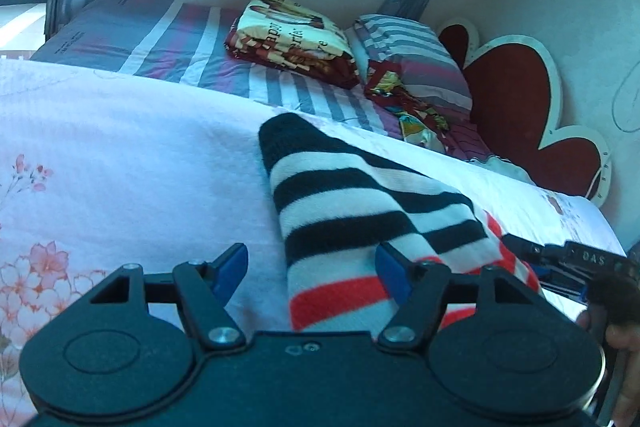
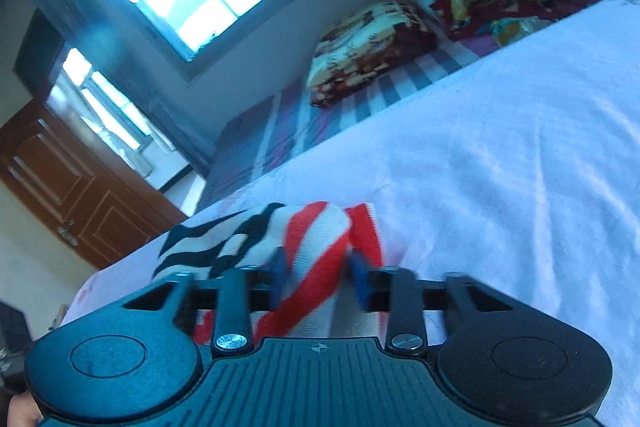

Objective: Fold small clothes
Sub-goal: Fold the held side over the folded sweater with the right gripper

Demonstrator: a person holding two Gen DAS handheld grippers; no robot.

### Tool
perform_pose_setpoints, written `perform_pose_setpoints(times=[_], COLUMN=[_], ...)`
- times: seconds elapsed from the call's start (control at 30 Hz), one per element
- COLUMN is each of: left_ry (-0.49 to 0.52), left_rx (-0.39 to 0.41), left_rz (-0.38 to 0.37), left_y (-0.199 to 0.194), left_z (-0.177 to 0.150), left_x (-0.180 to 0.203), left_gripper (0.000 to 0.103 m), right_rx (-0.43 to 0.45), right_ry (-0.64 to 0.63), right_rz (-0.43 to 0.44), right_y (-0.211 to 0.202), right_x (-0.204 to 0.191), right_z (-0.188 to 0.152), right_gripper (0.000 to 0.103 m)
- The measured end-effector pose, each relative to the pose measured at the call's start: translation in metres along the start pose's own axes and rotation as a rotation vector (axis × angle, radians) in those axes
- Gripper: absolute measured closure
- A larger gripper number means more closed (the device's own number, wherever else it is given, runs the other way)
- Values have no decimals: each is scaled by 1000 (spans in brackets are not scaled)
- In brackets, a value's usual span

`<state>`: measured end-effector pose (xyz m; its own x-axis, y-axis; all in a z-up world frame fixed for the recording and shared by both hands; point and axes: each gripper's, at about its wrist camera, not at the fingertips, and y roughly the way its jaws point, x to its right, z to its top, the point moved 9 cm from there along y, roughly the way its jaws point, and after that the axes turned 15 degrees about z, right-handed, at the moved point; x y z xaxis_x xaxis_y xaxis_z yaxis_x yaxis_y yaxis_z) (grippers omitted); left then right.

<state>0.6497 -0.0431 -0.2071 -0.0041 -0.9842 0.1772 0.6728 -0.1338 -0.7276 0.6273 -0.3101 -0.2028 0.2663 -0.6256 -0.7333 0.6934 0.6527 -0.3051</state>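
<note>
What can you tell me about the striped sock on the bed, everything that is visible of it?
The striped sock looks like soft knit: a black toe end, then black and white bands, then red and white bands at its near end. It lies on the pale floral cover, and the red part looks doubled over. The right gripper pinches the red-striped end between its blue pads. The left gripper is open, with the sock's near part between its fingers, not clamped.
</note>
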Motion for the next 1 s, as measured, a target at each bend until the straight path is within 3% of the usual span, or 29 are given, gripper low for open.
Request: perform_pose_setpoints(times=[0.07,0.13,0.2,0.3,0.43,0.47,0.63,0.73,0.83,0.9,1.0], left_ry=[10,48,146,240,263,263,247,308,296,289,270], left_rx=[-4,18,60,60,71,76,154,148,96,82,157], left_rz=[11,47,135,232,239,241,137,164,183,176,121], left_y=[4,3,1,11,7,0,-47,-37,-19,-25,-45], left_z=[1,2,3,-1,0,2,-5,-20,-30,-22,-4], left_x=[2,5,11,21,19,18,34,51,52,51,57], left_gripper=[36,36,37,35,34,37,36,36,33,39,43], right_rx=[-1,62,89,12,22,44,91,2,-188,-189,-104], right_ry=[-79,-233,-376,-445,-370,-372,-396,-461,-483,-456,-500], right_rz=[-28,-103,-207,-311,-284,-287,-187,-128,-219,-213,-175], right_y=[-3,-15,-21,-3,-3,-10,-38,-19,17,17,8], right_x=[-8,-23,-35,-29,-20,-23,-58,-85,-68,-72,-95], right_z=[-3,-6,-15,-37,-38,-35,-26,-40,-64,-58,-41], right_gripper=[94,94,94,94,91,90,91,91,90,90,90])
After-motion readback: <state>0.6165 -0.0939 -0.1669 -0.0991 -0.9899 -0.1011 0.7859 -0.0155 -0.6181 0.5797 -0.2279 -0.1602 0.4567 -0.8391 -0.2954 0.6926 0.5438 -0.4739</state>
